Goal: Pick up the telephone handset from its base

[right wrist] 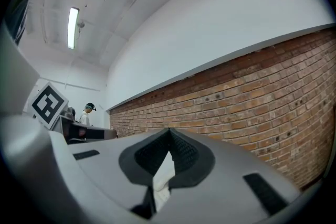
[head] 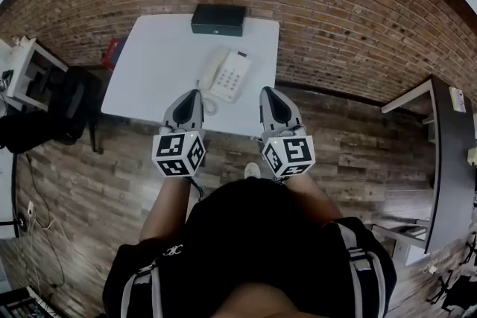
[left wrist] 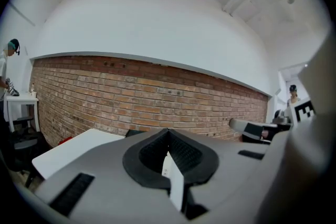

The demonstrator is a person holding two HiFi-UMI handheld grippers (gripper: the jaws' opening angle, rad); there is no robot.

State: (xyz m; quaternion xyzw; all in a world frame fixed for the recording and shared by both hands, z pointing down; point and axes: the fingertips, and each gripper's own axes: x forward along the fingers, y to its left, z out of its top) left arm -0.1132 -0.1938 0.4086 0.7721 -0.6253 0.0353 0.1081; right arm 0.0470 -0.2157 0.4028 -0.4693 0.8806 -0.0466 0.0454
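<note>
A white telephone [head: 231, 78] sits near the front of the white table [head: 149, 63], with its handset [head: 212, 71] lying on the base's left side and a coiled cord hanging toward the table edge. My left gripper [head: 195, 93] is at the table's front edge, just left of and short of the phone, with its jaws shut and empty. My right gripper [head: 267, 91] is at the same edge on the phone's right, also shut and empty. In the left gripper view the closed left gripper [left wrist: 168, 132] points at the brick wall; the right gripper view shows the closed right gripper [right wrist: 169, 131] likewise.
A black box [head: 218, 19] stands at the table's far edge against the brick wall. A red object [head: 112, 52] and a dark chair [head: 74, 104] are left of the table, and another desk [head: 440, 153] is to the right. The floor is wood planks.
</note>
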